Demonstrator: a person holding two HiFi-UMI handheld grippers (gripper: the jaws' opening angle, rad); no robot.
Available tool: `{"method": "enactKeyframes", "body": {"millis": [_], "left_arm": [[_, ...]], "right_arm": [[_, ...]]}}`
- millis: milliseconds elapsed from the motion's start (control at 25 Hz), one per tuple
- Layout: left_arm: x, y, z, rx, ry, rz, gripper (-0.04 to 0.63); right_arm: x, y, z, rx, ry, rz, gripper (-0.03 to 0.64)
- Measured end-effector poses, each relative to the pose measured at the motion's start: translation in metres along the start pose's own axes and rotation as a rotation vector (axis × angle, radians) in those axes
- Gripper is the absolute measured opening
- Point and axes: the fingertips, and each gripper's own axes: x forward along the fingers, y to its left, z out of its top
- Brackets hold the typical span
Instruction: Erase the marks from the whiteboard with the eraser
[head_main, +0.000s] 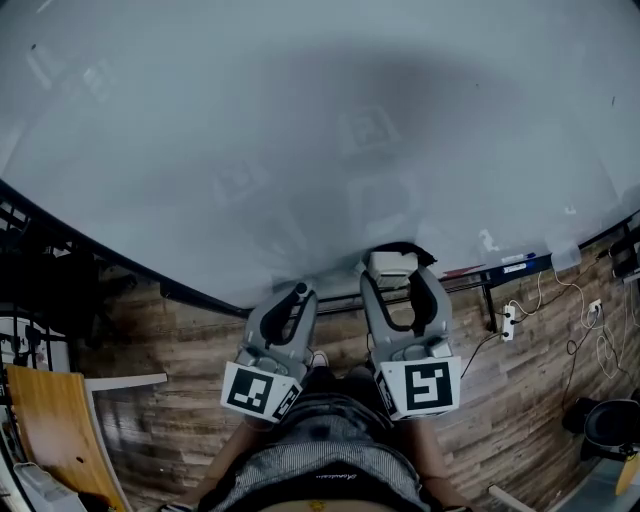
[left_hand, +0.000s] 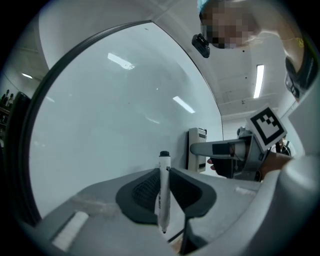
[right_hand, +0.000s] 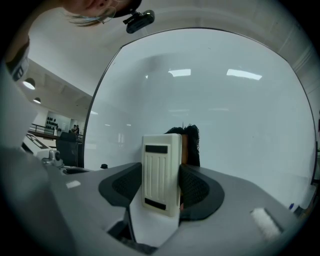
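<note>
Near the whiteboard's (head_main: 300, 150) lower edge, the right hand-held gripper (head_main: 398, 272) clamped the eraser (right_hand: 161, 172), the left hand-held gripper (head_main: 298, 292) a marker (left_hand: 163, 192), which might streak the board if tilted.

No text readable, print on the marker (left_hand: 163, 192) too small, dark label patches on the eraser (right_hand: 161, 172) illegible

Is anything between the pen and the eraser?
No. In the left gripper view, only bare whiteboard shows between the pen and the eraser.
</note>
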Motion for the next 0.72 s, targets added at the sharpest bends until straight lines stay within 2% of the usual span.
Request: {"method": "enactKeyframes", "body": {"millis": [360, 720], "left_arm": [[-0.034, 0.031, -0.005, -0.004, 0.013, 0.027, 0.071], [-0.041, 0.027, 0.000, 0.005, -0.005, 0.012, 0.071]], "right_arm": [[0.018, 0.061, -0.007, -0.013, 0.002, 0.066, 0.239], [0.013, 0.058, -0.008, -0.021, -0.037, 0.072, 0.242]]}}
